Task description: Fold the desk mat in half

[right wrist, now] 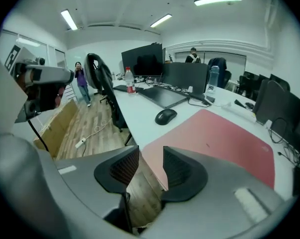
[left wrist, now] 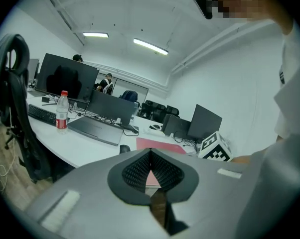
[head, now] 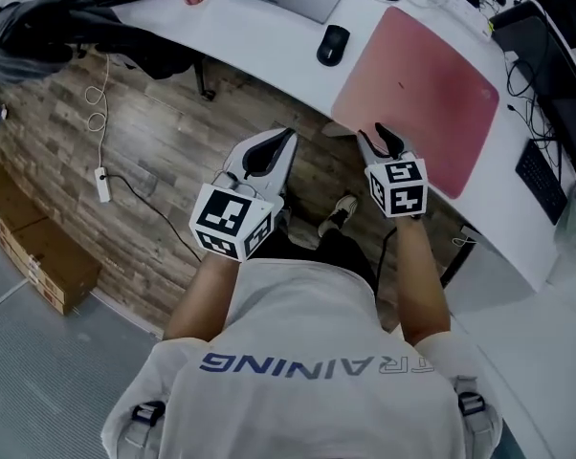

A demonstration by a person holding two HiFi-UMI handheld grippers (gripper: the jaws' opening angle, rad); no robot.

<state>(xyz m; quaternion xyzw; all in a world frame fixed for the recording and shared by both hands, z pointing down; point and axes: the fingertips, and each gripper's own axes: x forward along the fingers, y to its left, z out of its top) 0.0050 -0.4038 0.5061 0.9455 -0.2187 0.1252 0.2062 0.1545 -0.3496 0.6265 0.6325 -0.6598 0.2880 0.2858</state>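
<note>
Mat (head: 417,94) lies flat, unfolded on the desk (head: 269,46); your right gripper (head: 381,140) gapes wide by its near edge, left gripper (head: 286,142) closed, empty.

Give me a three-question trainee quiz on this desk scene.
1. True or false: the mat lies flat, unfolded.
2. Beside the mat lies a: A) mouse B) mug C) stapler.
3. Fill in: the jaws of the right hand-held gripper stand ____.
Key: 1 true; 2 A; 3 open.
</note>
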